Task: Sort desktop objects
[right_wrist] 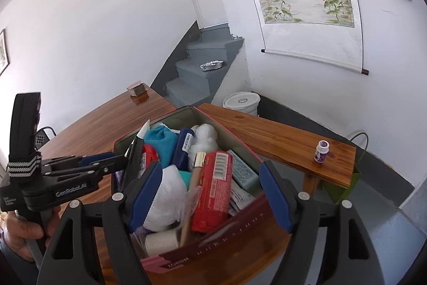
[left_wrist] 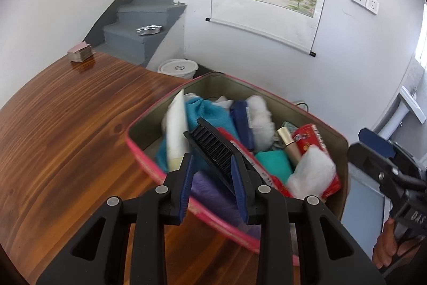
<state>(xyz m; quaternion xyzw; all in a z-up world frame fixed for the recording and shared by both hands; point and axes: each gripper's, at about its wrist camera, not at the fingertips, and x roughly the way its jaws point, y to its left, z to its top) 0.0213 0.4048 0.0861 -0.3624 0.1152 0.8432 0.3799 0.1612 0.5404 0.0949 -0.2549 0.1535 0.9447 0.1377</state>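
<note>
Gripping a black brush [left_wrist: 213, 148] over the pink box [left_wrist: 149, 164], the left tongs [left_wrist: 213, 178] look mid-placement. Next they should lower and release; the right tongs [right_wrist: 208, 194] hang spread and empty.

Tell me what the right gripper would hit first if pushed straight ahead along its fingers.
Probably the red packet lying on top in the pink box; the open right gripper points straight at it, though depth is unclear.

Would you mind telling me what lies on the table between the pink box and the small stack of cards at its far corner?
Nothing: in the left wrist view, bare wooden table runs from the pink box to the stack of cards.
</note>
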